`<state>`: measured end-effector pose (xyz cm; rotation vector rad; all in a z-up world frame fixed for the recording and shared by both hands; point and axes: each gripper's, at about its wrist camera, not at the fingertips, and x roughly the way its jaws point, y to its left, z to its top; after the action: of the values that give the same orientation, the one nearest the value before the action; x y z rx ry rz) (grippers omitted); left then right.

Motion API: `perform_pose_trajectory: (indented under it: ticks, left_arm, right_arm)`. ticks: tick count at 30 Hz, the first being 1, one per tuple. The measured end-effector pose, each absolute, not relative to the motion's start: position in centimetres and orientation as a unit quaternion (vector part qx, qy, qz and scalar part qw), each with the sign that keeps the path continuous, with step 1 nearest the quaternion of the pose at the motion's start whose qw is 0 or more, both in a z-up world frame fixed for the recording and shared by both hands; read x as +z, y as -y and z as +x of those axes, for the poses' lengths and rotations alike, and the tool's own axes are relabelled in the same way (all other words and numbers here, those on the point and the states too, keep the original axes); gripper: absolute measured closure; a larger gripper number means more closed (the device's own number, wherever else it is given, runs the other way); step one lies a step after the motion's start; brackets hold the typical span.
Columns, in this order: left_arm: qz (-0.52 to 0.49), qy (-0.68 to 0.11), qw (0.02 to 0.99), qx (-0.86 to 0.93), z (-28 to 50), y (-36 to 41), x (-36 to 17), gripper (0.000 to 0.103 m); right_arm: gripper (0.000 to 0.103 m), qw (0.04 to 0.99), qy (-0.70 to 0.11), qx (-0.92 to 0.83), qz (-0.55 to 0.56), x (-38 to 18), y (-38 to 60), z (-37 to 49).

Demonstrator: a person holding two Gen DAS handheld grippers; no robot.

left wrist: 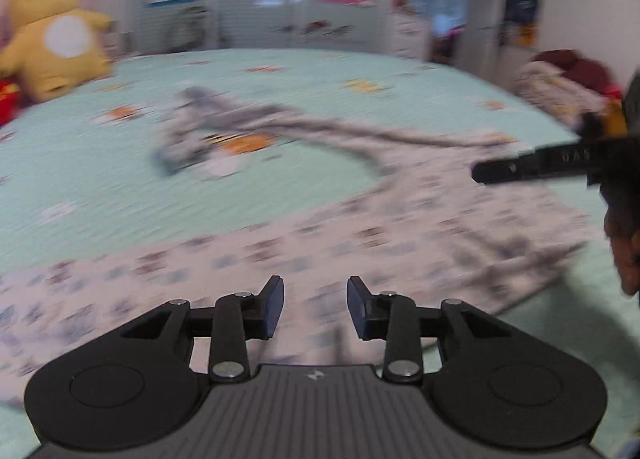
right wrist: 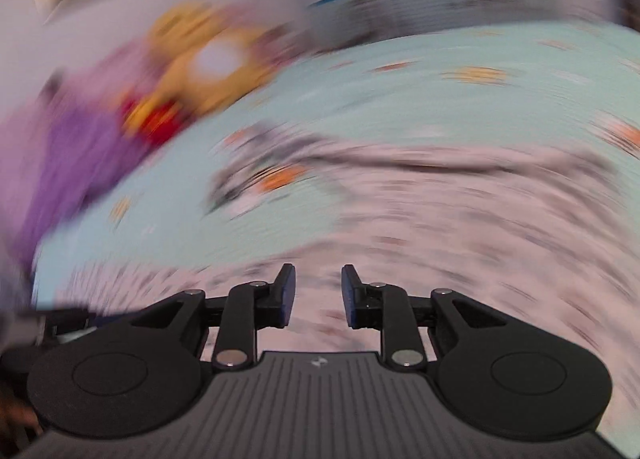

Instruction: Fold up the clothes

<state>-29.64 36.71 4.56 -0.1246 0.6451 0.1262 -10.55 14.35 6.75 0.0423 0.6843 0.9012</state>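
Patterned pale pink garment [left wrist: 420,227] lies spread on the mint-green bed [left wrist: 100,179], its nearer part directly beneath both my grippers and a long strap or sleeve trailing from it toward the yellow plush toy [left wrist: 56,31] at the bed's far edge. Fingers of my left gripper [left wrist: 316,307] and my right gripper [right wrist: 319,295] stand partly open with nothing between them, above the cloth. Judging by this, I am between folds, and the next move calls for choosing a fresh edge of the garment and closing on it; heavy blur hides the exact folds.
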Motion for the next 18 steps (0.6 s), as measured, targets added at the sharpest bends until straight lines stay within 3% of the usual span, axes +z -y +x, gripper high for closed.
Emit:
perform_pose_trajectory:
  ticks: [6, 10, 18]
  left_arm:
    - [-0.121, -0.35, 0.928, 0.027, -29.5, -38.3, 3.5, 0.066]
    - [-0.196, -0.315, 0.928, 0.018, -29.8, -40.5, 4.3, 0.065]
    - [-0.25, -0.328, 0.91, 0.028, -28.6, -43.7, 2.6, 0.063]
  right_arm:
    - [0.073, 0.779, -0.347, 0.515, -0.09, 5.9, -25.5, -8.3]
    - [0.061, 0.746, -0.354, 0.548, -0.132, 5.6, -28.0, -7.7]
    - [0.06, 0.643, -0.412, 0.619, -0.183, 3.9, -32.0, -6.0]
